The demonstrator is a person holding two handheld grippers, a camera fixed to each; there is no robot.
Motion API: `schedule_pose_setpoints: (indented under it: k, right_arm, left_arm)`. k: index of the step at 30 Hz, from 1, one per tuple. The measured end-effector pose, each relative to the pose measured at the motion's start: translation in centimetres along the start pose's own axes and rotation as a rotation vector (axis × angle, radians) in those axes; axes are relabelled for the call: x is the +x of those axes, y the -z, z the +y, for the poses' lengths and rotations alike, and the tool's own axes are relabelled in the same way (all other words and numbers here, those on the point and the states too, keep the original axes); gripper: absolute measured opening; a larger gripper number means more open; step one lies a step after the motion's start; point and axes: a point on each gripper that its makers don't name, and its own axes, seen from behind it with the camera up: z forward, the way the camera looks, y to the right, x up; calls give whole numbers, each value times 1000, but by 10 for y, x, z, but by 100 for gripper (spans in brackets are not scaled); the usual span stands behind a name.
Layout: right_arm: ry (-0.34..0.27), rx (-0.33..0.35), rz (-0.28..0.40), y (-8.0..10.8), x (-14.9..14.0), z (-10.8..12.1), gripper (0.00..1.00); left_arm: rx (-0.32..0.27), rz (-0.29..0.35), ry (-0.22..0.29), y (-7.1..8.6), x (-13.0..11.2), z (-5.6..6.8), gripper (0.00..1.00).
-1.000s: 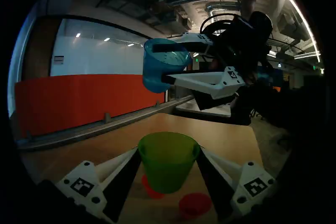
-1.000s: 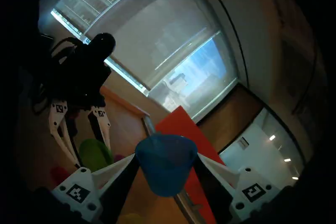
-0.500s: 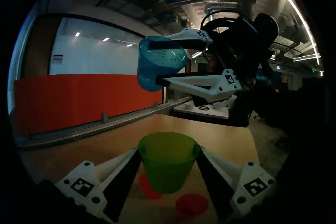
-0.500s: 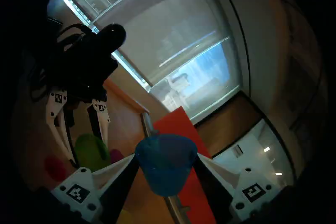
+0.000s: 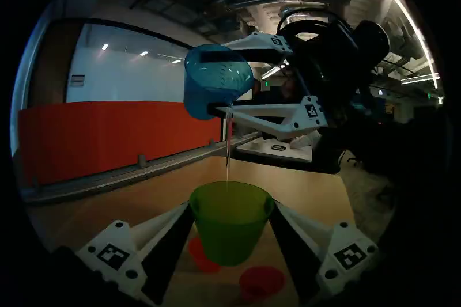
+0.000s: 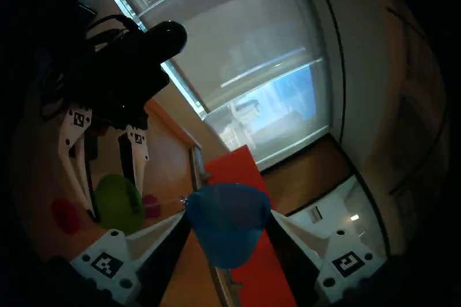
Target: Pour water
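My left gripper (image 5: 230, 227) is shut on a green cup (image 5: 231, 220), held upright above the wooden table (image 5: 299, 186). Above it, my right gripper (image 5: 222, 83) is shut on a blue cup (image 5: 213, 79) that is tipped over sideways. A thin stream of water (image 5: 228, 146) falls from its rim into the green cup. In the right gripper view, the blue cup (image 6: 227, 222) sits between the fingers of my right gripper (image 6: 227, 232), with the green cup (image 6: 118, 203) and my left gripper (image 6: 106, 183) off to the lower left.
Two red round pieces (image 5: 262, 281) lie on the table under the green cup. An orange wall panel (image 5: 115, 134) and a metal rail (image 5: 144, 166) run along the table's far side. A large window (image 6: 253, 71) fills the wall behind.
The blue cup has tipped further over and moved slightly left above the green cup. Water now streams out of it. The green cup has stayed in place.
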Motion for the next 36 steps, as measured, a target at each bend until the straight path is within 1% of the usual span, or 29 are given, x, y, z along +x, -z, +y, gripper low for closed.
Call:
schedule_pose_setpoints:
  k: [11,23,36]
  right_arm:
    - [51,-12,-2,-1,0,4,90]
    - [90,-29,-4,-1,0,9,90]
    - [141,-67,2,0,3,19,89]
  left_arm:
    - [1,1,1,-3,0,-1,87]
    - [2,2,-5,-4,3,1,87]
    - [5,6,-11,-4,5,2,87]
